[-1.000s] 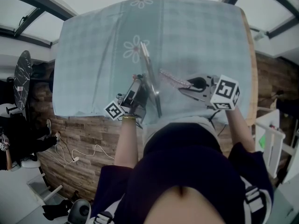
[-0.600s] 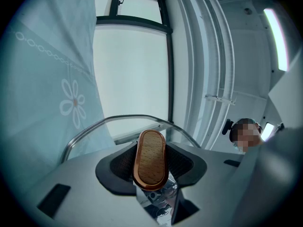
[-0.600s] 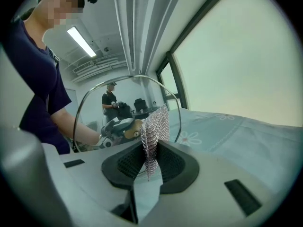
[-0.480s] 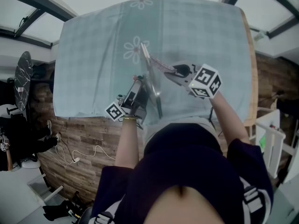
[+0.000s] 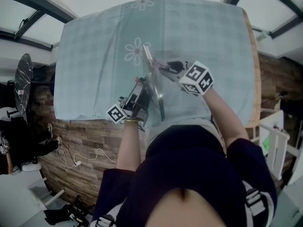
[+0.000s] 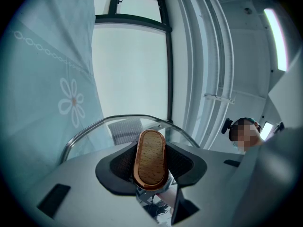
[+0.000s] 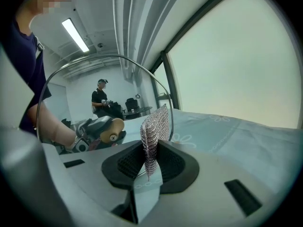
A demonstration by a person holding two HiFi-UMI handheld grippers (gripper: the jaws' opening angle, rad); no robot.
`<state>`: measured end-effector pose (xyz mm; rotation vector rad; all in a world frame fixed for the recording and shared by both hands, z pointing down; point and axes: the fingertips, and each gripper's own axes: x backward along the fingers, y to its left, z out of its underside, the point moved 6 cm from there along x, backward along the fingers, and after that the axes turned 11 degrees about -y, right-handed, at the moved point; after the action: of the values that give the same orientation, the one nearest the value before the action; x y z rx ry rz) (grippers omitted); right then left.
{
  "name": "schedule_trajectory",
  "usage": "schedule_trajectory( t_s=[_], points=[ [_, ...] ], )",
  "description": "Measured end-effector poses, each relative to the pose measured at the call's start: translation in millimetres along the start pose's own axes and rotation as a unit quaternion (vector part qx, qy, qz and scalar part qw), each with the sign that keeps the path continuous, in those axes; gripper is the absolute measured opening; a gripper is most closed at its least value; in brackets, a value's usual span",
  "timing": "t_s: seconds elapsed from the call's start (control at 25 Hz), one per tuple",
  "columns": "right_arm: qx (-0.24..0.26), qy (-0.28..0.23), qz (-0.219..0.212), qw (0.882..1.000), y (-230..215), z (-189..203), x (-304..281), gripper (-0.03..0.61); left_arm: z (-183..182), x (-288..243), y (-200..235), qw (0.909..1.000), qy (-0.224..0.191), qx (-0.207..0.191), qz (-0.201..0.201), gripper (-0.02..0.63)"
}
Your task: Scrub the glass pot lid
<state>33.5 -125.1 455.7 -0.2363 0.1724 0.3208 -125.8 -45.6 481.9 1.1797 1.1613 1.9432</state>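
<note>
The glass pot lid (image 5: 152, 77) stands on edge above the blue cloth. My left gripper (image 5: 143, 92) is shut on its wooden knob (image 6: 151, 158), and the lid's steel rim (image 6: 83, 132) arcs beyond the jaws. From the right, my right gripper (image 5: 164, 66) is shut on a metal mesh scrubber (image 7: 154, 131), whose far end lies against the lid's glass (image 7: 90, 93). Through that glass the right gripper view shows the knob (image 7: 111, 128) and the left gripper. The scrubber (image 6: 125, 130) also shows through the glass in the left gripper view.
A pale blue checked cloth with flower prints (image 5: 94, 56) covers the table, whose wooden edge (image 5: 256, 65) shows at the right. Wood-plank floor with a white cable (image 5: 85, 157) lies below the near edge. A person (image 7: 101, 100) stands far back in the room.
My right gripper has moved left and away from me, bringing the scrubber from beside the lid up against its glass. The left gripper and the lid have stayed put.
</note>
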Motion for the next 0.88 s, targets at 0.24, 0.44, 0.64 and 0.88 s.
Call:
schedule_trajectory(
  t_s=[0.24, 0.44, 0.64, 0.88],
  points=[
    [-0.002, 0.001, -0.003, 1.0, -1, 7, -12, 0.08, 0, 0, 1, 1.0, 0.001, 0.0, 0.004, 0.169],
    [-0.007, 0.004, -0.02, 1.0, 7, 12, -19, 0.08, 1, 1, 0, 1.0, 0.0, 0.0, 0.006, 0.168],
    [-0.015, 0.01, -0.036, 0.999, 15, 19, -21, 0.08, 1, 1, 0, 1.0, -0.002, 0.001, 0.004, 0.168],
    [-0.026, 0.024, -0.06, 0.998, 32, 33, -22, 0.08, 0, 0, 0, 1.0, -0.002, 0.001, 0.004, 0.169]
  ],
)
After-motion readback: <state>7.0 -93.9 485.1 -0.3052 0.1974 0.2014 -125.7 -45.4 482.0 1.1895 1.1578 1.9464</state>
